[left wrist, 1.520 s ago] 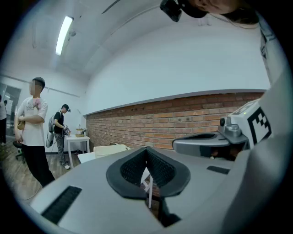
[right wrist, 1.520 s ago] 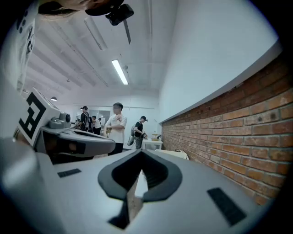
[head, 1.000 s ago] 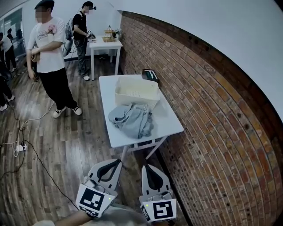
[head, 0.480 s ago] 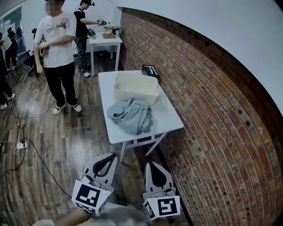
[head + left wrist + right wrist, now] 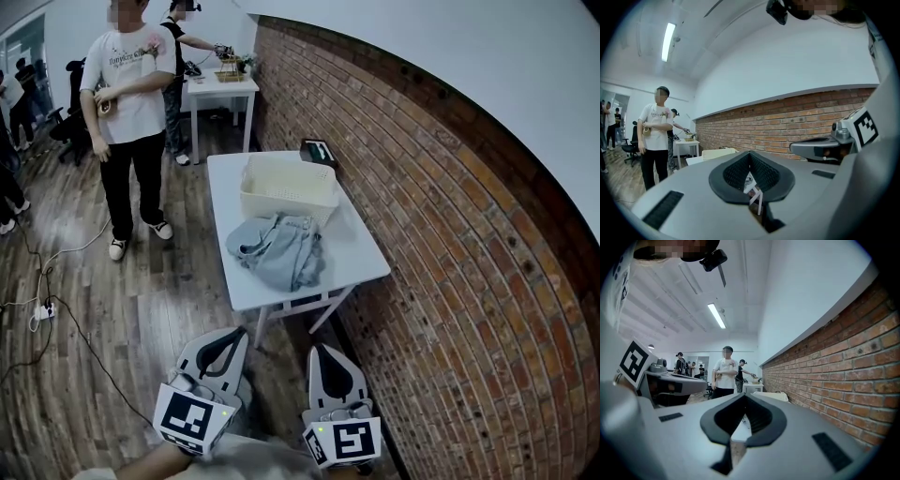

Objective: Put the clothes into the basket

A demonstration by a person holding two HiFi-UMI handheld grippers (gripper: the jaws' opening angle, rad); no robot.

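A heap of grey-blue clothes (image 5: pixel 278 248) lies on the white table (image 5: pixel 352 251), just in front of a cream plastic basket (image 5: pixel 287 187) that looks empty. My left gripper (image 5: pixel 236 338) and right gripper (image 5: pixel 324 354) hang low at the bottom of the head view, well short of the table's near edge. Both are shut with nothing between the jaws. In the left gripper view the basket (image 5: pixel 717 153) shows small past the closed jaws, with the right gripper's body at the right. The right gripper view looks along the brick wall (image 5: pixel 843 371) toward the table.
A brick wall (image 5: pixel 441 234) runs close along the table's right side. A person in a white shirt (image 5: pixel 131 122) stands left of the table on the wooden floor (image 5: pixel 103 337). Cables (image 5: pixel 56 309) trail over the floor. A second white table (image 5: pixel 220 94) and another person stand further back.
The view has drawn slightly nearer the table. The person in the white shirt has shifted right and closer to it. Both grippers stay shut and low.
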